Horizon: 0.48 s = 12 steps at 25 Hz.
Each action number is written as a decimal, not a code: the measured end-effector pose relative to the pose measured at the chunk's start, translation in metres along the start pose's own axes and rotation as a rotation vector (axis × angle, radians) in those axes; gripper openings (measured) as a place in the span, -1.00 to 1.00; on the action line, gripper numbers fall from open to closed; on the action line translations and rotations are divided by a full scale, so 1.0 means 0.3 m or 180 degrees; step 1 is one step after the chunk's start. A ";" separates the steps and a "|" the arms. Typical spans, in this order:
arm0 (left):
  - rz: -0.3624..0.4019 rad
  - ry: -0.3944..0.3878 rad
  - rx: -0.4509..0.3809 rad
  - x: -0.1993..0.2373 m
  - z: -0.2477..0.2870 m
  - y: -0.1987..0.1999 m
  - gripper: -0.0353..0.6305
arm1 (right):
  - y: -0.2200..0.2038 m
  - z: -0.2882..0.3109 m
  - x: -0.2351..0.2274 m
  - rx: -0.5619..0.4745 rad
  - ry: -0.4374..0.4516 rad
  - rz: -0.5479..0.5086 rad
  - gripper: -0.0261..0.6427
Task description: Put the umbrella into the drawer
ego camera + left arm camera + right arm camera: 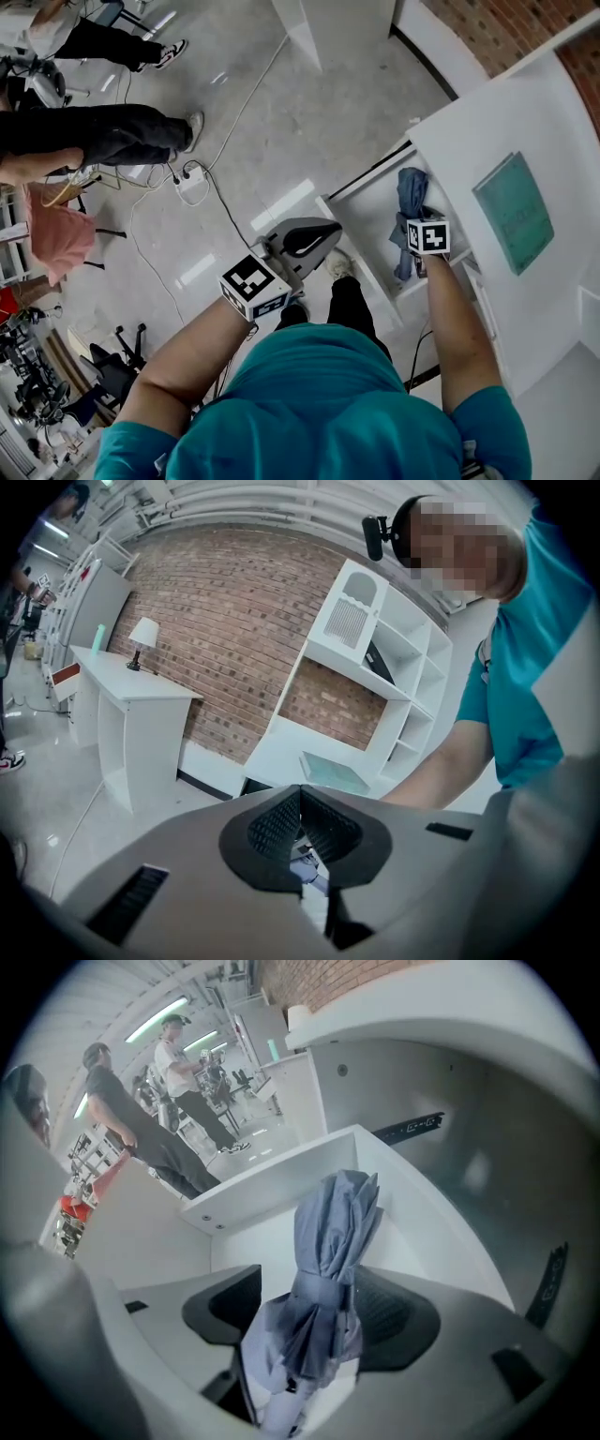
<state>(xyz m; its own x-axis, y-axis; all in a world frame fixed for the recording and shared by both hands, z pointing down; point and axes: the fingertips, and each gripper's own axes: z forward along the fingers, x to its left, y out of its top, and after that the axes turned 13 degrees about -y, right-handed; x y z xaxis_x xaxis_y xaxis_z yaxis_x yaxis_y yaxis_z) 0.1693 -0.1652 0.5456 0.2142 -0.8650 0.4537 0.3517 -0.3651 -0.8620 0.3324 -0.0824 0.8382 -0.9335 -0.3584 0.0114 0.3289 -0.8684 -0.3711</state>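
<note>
Looking down from the head view, you see the folded blue umbrella (410,202) inside the open white drawer (349,208), which is pulled out from under the white desk (525,122). Your right gripper (427,246) hangs just over the near end of the umbrella. Your left gripper (323,234) is held apart from it, over the floor and beside the drawer front.

In the left gripper view, the two black pads (272,825) meet at their tips with nothing between them. A small bluish patch shows through the gap lower down. It is perhaps the umbrella far behind, but the view is too poor to be sure.

In the right gripper view, the jaws stand wide apart, one on each side of the umbrella's strapped middle. The left pad is clearly free of it. The loose fabric comes just beside the right pad (398,1321), and no squeeze shows. The umbrella points away from you along the drawer floor.

The step in hand, as I judge it, is the release. Lift the right gripper straight up with the jaws wide, so no fold catches on a pad and drags the umbrella out.
</note>
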 end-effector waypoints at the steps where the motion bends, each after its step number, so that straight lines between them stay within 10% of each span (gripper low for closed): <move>1: 0.0013 0.0000 -0.0013 -0.008 -0.008 0.006 -0.85 | 0.001 -0.022 0.010 -0.0017 0.0024 -0.0003 -0.08; 12: 0.0261 -0.0061 -0.0188 -0.107 -0.101 0.124 -0.85 | 0.129 -0.374 0.077 -0.0428 0.0173 0.0040 -0.09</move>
<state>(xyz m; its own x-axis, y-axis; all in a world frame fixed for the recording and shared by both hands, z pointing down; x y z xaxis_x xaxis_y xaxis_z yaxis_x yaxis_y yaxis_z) 0.1478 -0.1613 0.4922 0.2576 -0.8863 0.3848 0.2781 -0.3133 -0.9080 0.3076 -0.0860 0.7199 -0.9370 -0.3467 -0.0429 0.3218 -0.8089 -0.4920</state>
